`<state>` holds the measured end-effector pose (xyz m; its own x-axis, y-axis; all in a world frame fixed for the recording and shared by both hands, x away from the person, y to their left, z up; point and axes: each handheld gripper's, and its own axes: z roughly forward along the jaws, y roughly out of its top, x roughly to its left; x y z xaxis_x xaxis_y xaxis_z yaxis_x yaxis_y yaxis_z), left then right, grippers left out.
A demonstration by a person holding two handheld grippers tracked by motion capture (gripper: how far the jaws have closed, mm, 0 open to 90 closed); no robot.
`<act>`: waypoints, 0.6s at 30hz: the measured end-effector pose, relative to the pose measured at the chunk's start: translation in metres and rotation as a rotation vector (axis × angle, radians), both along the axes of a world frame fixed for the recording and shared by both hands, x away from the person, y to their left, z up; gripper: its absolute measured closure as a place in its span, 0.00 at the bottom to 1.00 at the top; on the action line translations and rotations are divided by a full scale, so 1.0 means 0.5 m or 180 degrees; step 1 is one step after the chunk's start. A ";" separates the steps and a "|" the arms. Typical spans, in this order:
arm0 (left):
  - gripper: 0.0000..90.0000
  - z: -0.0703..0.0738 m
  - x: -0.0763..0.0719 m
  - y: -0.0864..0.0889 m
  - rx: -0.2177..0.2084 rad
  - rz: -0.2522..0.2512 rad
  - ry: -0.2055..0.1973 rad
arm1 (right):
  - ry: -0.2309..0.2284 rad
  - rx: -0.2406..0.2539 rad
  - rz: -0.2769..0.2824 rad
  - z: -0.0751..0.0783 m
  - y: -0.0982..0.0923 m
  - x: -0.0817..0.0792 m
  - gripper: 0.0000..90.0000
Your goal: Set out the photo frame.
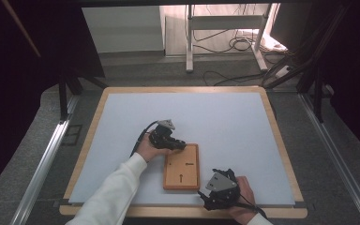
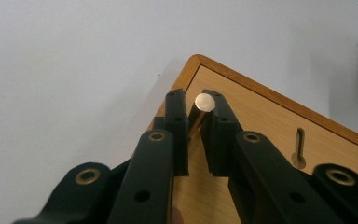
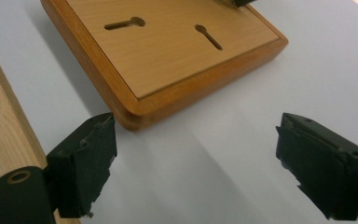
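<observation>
On the pale grey mat over the wood-edged table, the right gripper at lower right stands wide with nothing between its jaws. At mid-frame, the left gripper pinches one short brass pin above the upper left corner of the single flat wooden board. With two keyhole slots to choose from, I reckon the tilted pin could slip or miss its slot if the loose board shifts.
</observation>
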<state>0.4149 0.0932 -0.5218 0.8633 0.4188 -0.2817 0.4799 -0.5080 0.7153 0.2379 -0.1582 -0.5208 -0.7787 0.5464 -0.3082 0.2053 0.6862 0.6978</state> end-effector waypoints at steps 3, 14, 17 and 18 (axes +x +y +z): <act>0.91 0.001 0.002 -0.001 -0.0014 0.0008 0.0043 | -0.0054 -0.0033 0.0005 0.000 0.016 0.001 0.12; 0.91 0.002 0.011 0.001 -0.0028 -0.0005 0.0149 | -0.0226 -0.0212 0.0096 -0.009 0.067 0.001 0.11; 0.91 0.002 0.012 0.001 -0.0034 -0.0010 0.0162 | -0.0316 -0.0253 0.0140 -0.013 0.080 -0.002 0.11; 0.91 0.002 0.013 0.001 -0.0037 -0.0009 0.0167 | -0.0359 -0.0273 0.0148 -0.014 0.085 -0.005 0.11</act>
